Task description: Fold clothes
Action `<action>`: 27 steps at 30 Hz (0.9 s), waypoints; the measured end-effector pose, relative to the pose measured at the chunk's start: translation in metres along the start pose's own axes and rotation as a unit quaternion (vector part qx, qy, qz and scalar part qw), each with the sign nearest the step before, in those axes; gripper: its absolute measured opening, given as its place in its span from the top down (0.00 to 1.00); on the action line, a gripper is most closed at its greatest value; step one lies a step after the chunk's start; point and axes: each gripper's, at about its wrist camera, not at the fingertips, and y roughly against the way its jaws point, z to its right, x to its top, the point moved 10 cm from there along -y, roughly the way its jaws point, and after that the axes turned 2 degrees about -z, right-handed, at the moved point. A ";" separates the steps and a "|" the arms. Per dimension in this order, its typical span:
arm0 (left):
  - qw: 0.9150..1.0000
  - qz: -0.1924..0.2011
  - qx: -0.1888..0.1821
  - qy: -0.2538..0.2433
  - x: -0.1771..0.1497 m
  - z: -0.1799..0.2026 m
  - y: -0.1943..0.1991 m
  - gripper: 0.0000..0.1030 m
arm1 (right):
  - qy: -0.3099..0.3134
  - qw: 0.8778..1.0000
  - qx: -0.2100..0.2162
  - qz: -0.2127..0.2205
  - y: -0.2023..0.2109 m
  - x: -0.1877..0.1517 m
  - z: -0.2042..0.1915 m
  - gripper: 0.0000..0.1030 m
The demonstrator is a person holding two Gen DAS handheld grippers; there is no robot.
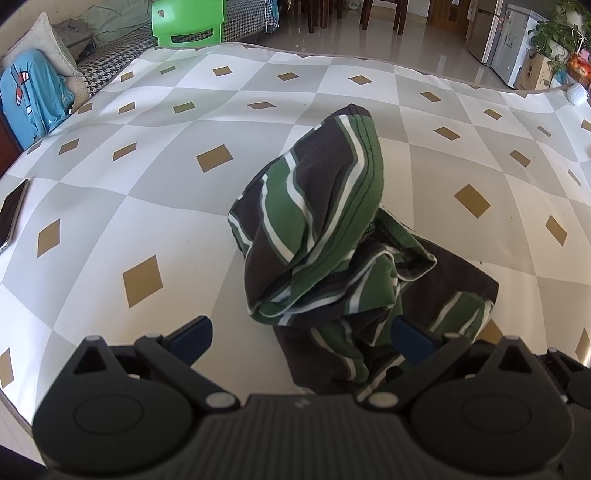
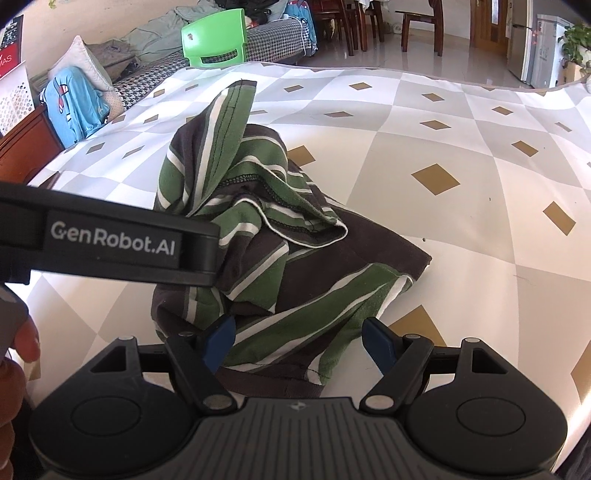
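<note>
A crumpled garment (image 1: 314,206) with green, dark brown and white stripes lies in a heap on the table (image 1: 110,184), one fold standing up at its far end. My left gripper (image 1: 303,338) is open just above the heap's near edge, its right finger (image 1: 410,341) over the cloth and its left finger over bare tablecloth. In the right wrist view the garment (image 2: 280,266) fills the middle. My right gripper (image 2: 300,343) is open with the garment's near hem lying between its blue pads (image 2: 378,343), not pinched. The left gripper's body (image 2: 110,240) reaches in from the left, touching the heap.
The tablecloth (image 2: 461,240) is checked grey and white with gold diamonds. A dark phone (image 1: 13,214) lies at the table's left edge. Behind the table stand a green chair (image 1: 188,22), a sofa with a blue garment (image 1: 29,99), and wooden chairs. A person's fingers (image 2: 26,339) show at lower left.
</note>
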 end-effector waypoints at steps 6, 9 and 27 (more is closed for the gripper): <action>1.000 -0.008 0.001 0.002 -0.001 0.000 -0.005 0.00 | -0.009 1.000 0.003 -0.004 -0.002 0.001 0.000 0.26; 1.000 -0.012 0.002 0.003 -0.002 0.000 -0.007 0.00 | -0.015 1.000 0.005 -0.006 -0.004 0.002 0.000 0.26; 0.999 -0.040 0.002 0.016 -0.006 -0.003 -0.021 0.00 | -0.036 0.999 0.003 -0.025 -0.016 0.002 0.001 0.26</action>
